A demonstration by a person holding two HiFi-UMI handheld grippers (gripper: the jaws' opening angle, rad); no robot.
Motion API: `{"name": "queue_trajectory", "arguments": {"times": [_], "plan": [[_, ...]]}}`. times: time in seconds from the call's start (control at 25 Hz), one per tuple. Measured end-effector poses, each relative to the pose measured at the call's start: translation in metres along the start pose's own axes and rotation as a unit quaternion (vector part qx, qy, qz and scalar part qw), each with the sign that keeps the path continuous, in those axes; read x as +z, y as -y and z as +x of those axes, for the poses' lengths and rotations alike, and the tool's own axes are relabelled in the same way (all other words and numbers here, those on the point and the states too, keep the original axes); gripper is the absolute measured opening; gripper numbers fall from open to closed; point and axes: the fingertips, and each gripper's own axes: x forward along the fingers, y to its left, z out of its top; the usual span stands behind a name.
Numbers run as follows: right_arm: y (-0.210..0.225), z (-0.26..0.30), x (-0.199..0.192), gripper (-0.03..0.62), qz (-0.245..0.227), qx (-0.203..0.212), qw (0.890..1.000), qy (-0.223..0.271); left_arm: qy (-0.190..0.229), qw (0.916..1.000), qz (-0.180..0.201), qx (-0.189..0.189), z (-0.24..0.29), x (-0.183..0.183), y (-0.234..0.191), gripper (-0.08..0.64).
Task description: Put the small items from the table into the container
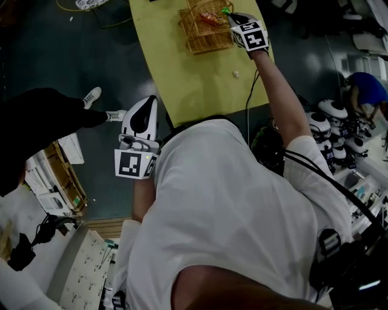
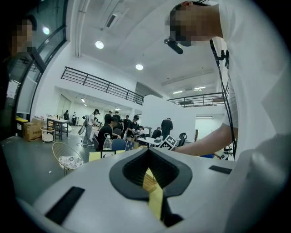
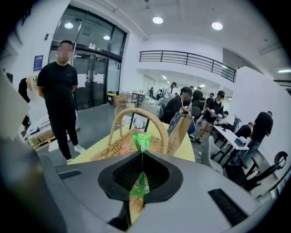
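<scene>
The right tool (image 1: 230, 16) is clenched on a thin green packet (image 3: 141, 140), which stands edge-on between the jaws with its upper end poking out past their tips. In the head view the packet (image 1: 225, 11) sits at the right edge of the wicker basket (image 1: 197, 37), off the desk (image 1: 182, 82); whether it is over the basket's inside or only at the rim cannot be told. The basket stands at the far end of the yellow desk, its arched handle up, and an orange-red thing (image 1: 209, 19) lies inside it. A small white item (image 1: 235, 74) lies on the desk, nearer the person than the basket and apart from it. The left tool (image 1: 149, 100) is held close to the person's body beside the desk's near left corner, over the dark floor, pointing level. Its jaws (image 2: 148, 150) are together at the tips with nothing between them. A brown paper bag (image 3: 179, 129) stands just beyond the basket.
</scene>
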Motion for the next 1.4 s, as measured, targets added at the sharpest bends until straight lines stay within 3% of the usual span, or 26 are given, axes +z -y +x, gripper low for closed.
{"name": "queue_trajectory", "arguments": {"times": [1.0, 1.04, 1.12, 1.4], "plan": [[-0.004, 0.015, 0.033, 0.023, 0.032, 0.037, 0.998, 0.037, -0.003, 0.9996, -0.006, 0.026, -0.012, 0.001, -0.007, 0.008], [-0.005, 0.016, 0.032, 0.041, 0.037, 0.041, 0.998, 0.036, -0.003, 0.9996, -0.006, 0.027, -0.013, 0.001, -0.007, 0.008], [-0.009, 0.019, 0.029, 0.141, 0.041, 0.05, 0.997, 0.029, -0.003, 0.9996, -0.006, 0.027, -0.013, 0.001, -0.007, 0.008], [-0.011, 0.018, 0.023, 0.153, 0.028, 0.053, 0.998, 0.023, -0.001, 0.9997, -0.006, 0.024, -0.01, 0.001, -0.008, 0.008]]}}
